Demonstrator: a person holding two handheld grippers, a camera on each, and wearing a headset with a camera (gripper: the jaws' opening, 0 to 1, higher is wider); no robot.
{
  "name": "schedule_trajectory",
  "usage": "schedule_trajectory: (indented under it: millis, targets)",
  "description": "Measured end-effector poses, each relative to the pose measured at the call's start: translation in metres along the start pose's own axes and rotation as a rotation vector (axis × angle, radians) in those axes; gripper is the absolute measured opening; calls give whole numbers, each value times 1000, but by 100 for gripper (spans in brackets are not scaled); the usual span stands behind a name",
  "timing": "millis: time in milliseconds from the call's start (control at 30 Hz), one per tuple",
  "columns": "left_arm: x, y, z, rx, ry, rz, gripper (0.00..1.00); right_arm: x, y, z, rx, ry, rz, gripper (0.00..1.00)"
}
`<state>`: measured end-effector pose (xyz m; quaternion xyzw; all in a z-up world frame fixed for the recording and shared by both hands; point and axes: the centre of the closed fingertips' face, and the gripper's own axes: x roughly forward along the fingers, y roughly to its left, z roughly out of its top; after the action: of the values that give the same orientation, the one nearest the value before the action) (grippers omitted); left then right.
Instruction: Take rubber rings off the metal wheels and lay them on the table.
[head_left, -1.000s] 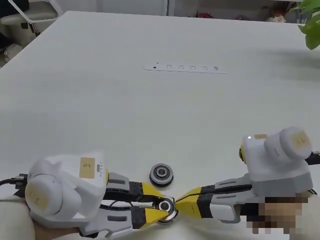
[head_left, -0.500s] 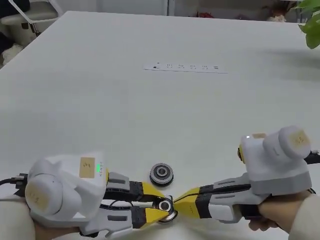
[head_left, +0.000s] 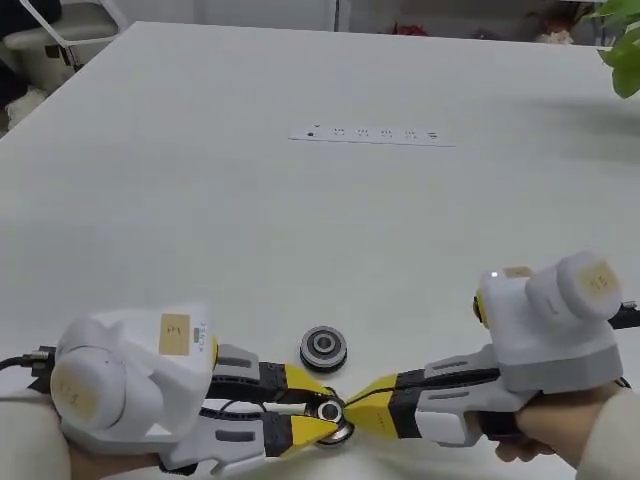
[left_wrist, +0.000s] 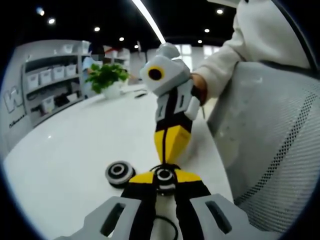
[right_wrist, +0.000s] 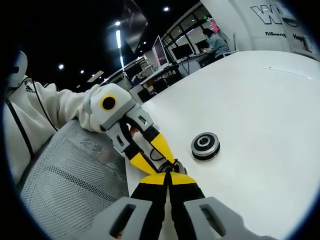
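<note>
Now left claw (head_left: 322, 411) clamps wheel (head_left: 331, 409) flat, axle up.

Left gripper (left_wrist: 165, 180) tight on a wheel (left_wrist: 165, 174) — second wheel (left_wrist: 120, 172) beside

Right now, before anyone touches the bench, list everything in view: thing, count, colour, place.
table: one, white, under everything.
held wheel: one, metal, near table edge, clamped between jaws.
free wheel: one, metal with black ring, flat on table just beyond it.
socket strip: one, white, far middle of table.
plant: one, green, far right corner.
left gripper: one, white-black-yellow, shut on held wheel.
right gripper: one, same colours, jaws shut, tips at held wheel.
</note>
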<state>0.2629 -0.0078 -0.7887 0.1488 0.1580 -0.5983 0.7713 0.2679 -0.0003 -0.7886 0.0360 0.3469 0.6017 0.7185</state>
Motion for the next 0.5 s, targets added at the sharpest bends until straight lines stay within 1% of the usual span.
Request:
schedule_trajectory:
  millis: [100, 333, 500]
  targets:
    - [0, 0, 0, -7, 1, -2, 14, -1, -1, 0, -1, 1, -5, 0]
    - [1, 0, 1, -17, 32, -6, 14, -1, -4, -2, 9, 3, -13, 0]
    - [-1, 0, 1, 3, 47, -11, 15, -2, -5, -1, 20, 1, -16, 0]
